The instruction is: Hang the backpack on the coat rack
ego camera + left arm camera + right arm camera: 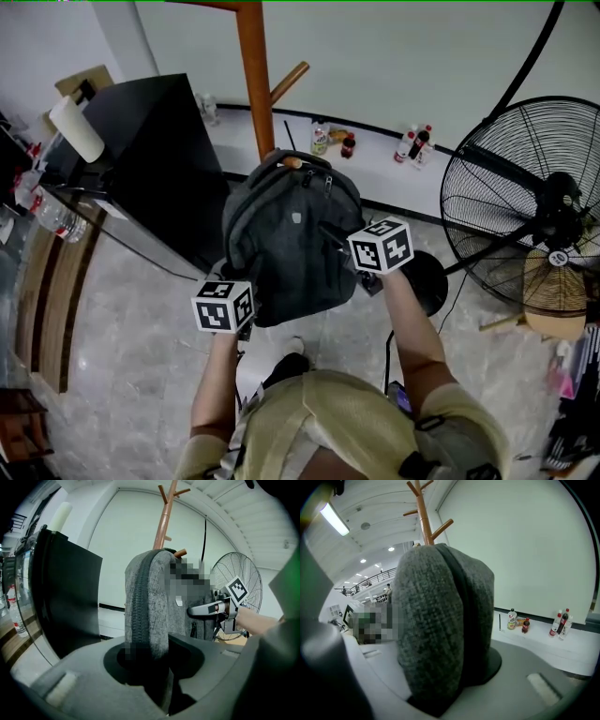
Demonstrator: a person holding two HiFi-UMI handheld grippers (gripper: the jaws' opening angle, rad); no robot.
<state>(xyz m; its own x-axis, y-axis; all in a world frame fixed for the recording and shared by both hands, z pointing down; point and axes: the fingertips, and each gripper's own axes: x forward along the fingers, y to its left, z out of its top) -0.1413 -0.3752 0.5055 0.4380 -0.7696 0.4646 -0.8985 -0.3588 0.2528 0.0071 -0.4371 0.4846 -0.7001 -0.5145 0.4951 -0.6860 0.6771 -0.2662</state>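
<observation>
Backpack (pixel 291 234) held in left tongs (pixel 150 667), right tongs (pixel 440 686), against coat rack (pixel 253 75)

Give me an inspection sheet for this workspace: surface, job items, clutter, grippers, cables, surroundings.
Surface: pale glossy floor, no table seen.
Job's things: grey backpack against the wooden coat rack, its top handle at a peg; hooked or not, cannot tell.
Clutter: drink bottles on the white ledge; paper roll on black cabinet.
Grippers: left gripper and right gripper each have jaws closed on the backpack.
Cables: one dark cable against the wall.
Surroundings: large standing fan, white wall.
</observation>
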